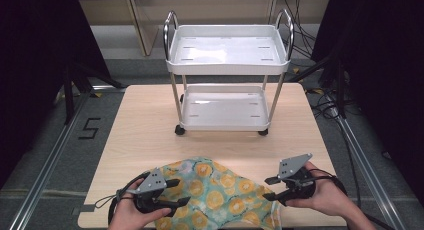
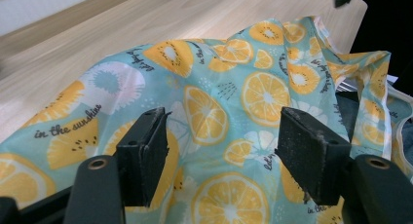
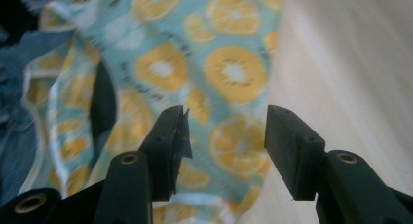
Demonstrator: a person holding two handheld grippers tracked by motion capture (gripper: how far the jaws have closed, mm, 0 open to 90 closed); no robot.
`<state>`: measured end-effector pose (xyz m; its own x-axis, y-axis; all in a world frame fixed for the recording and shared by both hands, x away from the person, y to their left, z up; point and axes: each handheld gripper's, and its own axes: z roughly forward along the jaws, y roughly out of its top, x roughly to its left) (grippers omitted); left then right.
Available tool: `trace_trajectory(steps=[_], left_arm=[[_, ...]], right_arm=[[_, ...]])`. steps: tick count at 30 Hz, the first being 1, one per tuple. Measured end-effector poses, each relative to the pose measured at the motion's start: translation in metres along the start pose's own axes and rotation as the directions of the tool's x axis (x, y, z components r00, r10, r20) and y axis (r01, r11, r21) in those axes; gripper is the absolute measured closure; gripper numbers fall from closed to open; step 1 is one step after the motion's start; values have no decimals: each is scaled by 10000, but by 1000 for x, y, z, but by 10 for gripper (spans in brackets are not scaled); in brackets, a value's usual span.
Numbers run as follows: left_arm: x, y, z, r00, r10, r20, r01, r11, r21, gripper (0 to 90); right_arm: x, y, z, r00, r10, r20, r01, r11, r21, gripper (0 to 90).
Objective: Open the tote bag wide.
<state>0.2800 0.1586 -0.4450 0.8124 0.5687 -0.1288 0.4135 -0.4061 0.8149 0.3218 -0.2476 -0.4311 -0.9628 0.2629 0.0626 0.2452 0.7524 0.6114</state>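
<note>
A turquoise cloth bag [image 1: 220,190] printed with orange and lemon slices lies crumpled at the table's front edge. My left gripper [image 1: 179,191] hovers at the bag's left side, pointing right, its jaws open. In the left gripper view the bag [image 2: 219,63] spreads beneath and beyond my left gripper [image 2: 224,121], with nothing pinched between the pads. My right gripper [image 1: 267,188] sits at the bag's right edge, pointing left, also open. The right gripper view has my right gripper [image 3: 225,119] over the bag's [image 3: 160,63] edge, where cloth meets bare wood.
A white two-tier cart [image 1: 227,55] with chrome handles stands on small wheels at the far middle of the wooden table [image 1: 145,125]. Bare tabletop stretches between the cart and the bag. Dark floor, cables and metal rails surround the table.
</note>
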Motion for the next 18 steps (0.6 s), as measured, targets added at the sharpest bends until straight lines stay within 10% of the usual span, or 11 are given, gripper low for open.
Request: trace_trajectory(steps=[15, 18], left_arm=[[-2, 1, -2, 10000, 85, 23, -84, 9998, -166, 342], [-2, 0, -1, 9999, -78, 86, 80, 9997, -245, 340]], right_arm=[[24, -4, 15, 9694, -1956, -1485, 2205, 9596, 1750, 387], [27, -4, 19, 9775, -1845, -1023, 2015, 9600, 1945, 395]])
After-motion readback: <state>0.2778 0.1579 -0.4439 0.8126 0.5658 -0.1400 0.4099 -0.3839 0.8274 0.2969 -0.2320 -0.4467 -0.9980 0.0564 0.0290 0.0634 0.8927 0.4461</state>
